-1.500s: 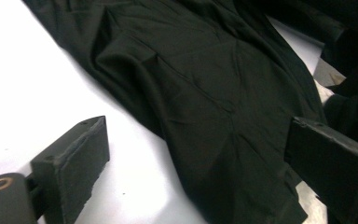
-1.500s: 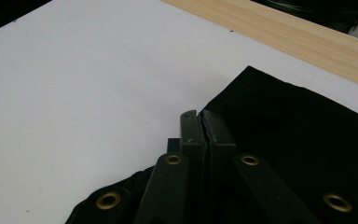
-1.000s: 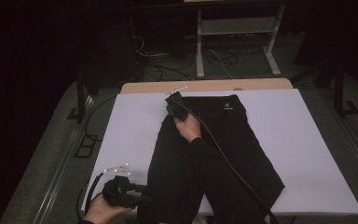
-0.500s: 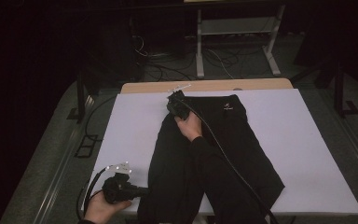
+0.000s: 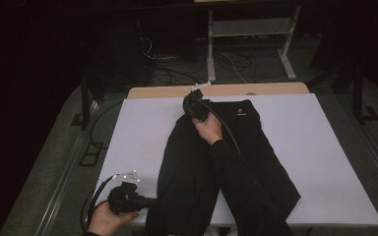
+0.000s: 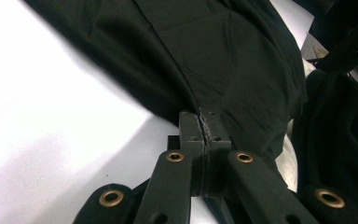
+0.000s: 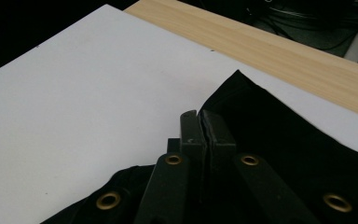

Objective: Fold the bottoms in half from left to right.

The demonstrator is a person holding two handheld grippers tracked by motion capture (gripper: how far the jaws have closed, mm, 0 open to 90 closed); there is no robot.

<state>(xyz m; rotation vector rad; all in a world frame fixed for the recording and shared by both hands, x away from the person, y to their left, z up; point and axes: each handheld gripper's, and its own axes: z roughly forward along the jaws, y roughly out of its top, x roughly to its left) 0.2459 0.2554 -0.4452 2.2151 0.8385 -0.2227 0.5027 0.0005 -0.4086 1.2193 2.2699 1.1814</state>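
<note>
A pair of black trousers (image 5: 270, 162) lies lengthwise on the white table cover (image 5: 325, 147), waistband at the far end, with a small white logo (image 5: 239, 114) near it. My right gripper (image 5: 191, 104) is at the waistband's left corner, shut on the cloth, which is lifted and bunched there. In the right gripper view its jaws (image 7: 201, 122) meet on the black fabric (image 7: 279, 140). My left gripper (image 5: 150, 200) is at the near left, by the left leg's hem. In the left gripper view the jaws (image 6: 200, 123) pinch the edge of the trousers (image 6: 214, 60).
The person's black right sleeve (image 5: 246, 187) lies across the trousers. A strip of bare wooden tabletop (image 5: 236, 90) runs along the far edge. Beyond it stand a white metal frame (image 5: 248, 34) and floor cables (image 5: 177, 73). Cables trail from both grippers.
The right gripper has risen a little with the waistband corner, and the cloth bunches up under it. The left gripper has stayed at the near left by the leg hem.
</note>
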